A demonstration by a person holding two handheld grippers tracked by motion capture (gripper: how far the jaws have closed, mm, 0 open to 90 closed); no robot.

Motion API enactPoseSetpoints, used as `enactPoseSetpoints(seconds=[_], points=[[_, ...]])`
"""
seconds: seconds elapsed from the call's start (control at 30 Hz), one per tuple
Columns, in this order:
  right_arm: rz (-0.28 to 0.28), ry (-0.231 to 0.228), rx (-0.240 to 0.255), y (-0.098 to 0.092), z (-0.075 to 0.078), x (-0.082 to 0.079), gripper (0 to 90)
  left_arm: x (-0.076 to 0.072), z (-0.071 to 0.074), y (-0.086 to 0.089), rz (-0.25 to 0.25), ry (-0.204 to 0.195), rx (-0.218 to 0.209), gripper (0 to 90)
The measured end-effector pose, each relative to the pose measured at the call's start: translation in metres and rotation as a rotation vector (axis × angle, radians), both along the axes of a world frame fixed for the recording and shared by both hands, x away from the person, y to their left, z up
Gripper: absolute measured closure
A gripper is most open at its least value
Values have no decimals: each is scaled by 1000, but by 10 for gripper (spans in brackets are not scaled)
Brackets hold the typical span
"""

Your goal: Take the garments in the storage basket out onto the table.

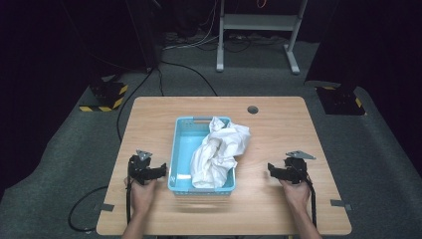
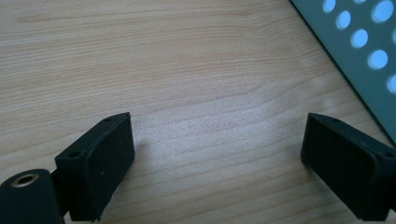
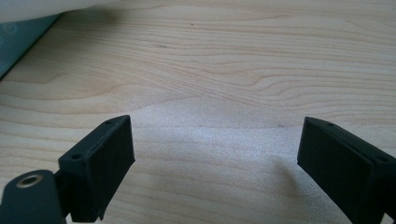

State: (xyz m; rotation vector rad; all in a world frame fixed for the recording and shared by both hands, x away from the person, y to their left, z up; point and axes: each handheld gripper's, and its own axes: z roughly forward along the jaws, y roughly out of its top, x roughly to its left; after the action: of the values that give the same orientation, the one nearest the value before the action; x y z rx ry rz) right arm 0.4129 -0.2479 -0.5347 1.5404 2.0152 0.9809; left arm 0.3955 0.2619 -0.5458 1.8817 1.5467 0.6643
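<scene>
A light blue plastic basket (image 1: 180, 149) stands in the middle of the wooden table (image 1: 278, 129). A crumpled white cloth (image 1: 217, 152) lies in it and spills over its right rim. My left gripper (image 1: 160, 171) rests on the table just left of the basket, open with nothing between its jaws. In the left gripper view the gripper (image 2: 217, 163) looks at bare wood, with the basket's perforated wall (image 2: 359, 51) at the upper right. My right gripper (image 1: 272, 169) sits right of the basket, open and empty. In the right gripper view the gripper (image 3: 215, 163) faces bare wood, with the basket's corner (image 3: 18, 39) at the upper left.
A round cable hole (image 1: 253, 109) sits near the table's far edge. Grey tape strips (image 1: 341, 204) mark the front corners. Beyond the table are a white frame's legs (image 1: 259, 30), cables on the carpet, and black-and-yellow striped bases (image 1: 104, 97).
</scene>
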Motion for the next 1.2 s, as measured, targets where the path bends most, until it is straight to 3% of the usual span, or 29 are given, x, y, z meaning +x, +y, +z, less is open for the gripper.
enactPoseSetpoints(seconds=[0.2,0.67,1.2], points=[[12,-14,2,0,4,-2,106,0,0,0,0,0,0,98],[50,-38,60,4,17,-3,104,0,0,0,0,0,0,98],[99,-64,96,17,38,-1,106,0,0,0,0,0,-1,98]])
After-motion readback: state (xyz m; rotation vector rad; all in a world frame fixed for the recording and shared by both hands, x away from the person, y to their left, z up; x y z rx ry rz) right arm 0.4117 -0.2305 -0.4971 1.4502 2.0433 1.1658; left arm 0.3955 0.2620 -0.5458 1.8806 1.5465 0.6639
